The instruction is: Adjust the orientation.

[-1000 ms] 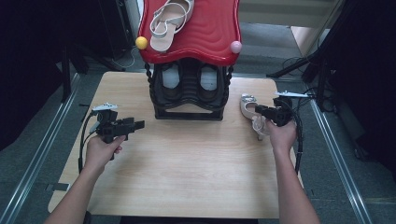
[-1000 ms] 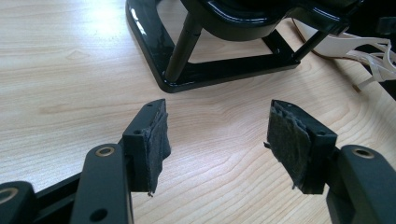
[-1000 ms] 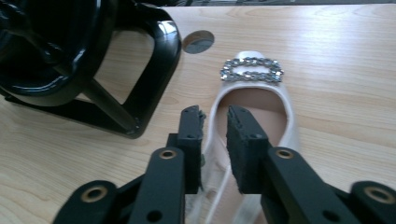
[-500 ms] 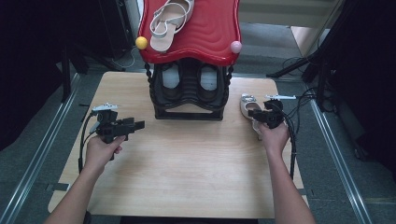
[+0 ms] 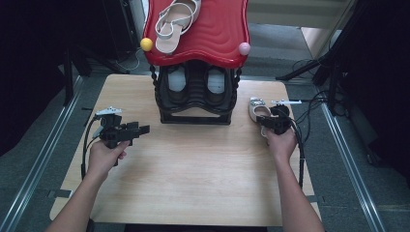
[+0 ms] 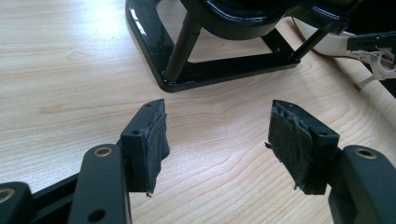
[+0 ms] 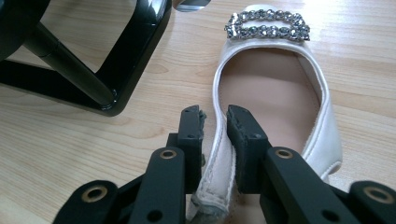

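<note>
The white flat shoe (image 7: 275, 98) is lying on the wooden surface (image 5: 193, 169) near its right edge, toward the far right corner, just beside the right foot of the black shoe rack (image 5: 196, 94). In the right tool view its rhinestone buckle (image 7: 267, 24) is pointing toward the far edge, and the pink insole is being shown open from above. The rear left side wall of the shoe is being clamped between the pads of the right tool (image 7: 215, 126), one pad outside the wall and one inside; the jaws have just been closing on it. In the high view the right tool (image 5: 271, 122) is being held low over the heel end of the shoe (image 5: 257, 108) by the right hand (image 5: 281, 143), with its cable trailing back along the forearm.

The black base bar of the rack (image 7: 126, 60) is being seen to the left of the shoe, near it but apart. A pair of shoes is being kept on the lower tier of the rack, and a beige sandal (image 5: 176, 21) is lying on its red top shelf (image 5: 212, 34), with a yellow ball (image 5: 146, 44) and a pink ball (image 5: 244, 48) at the front corners.

Near the left edge of the surface, the left tool (image 5: 142, 129) is being held level by the left hand (image 5: 104, 157), pointing toward the rack. In its own view the left tool (image 6: 217, 128) is being kept wide apart, with only bare wood between the pads and nothing touched.
</note>
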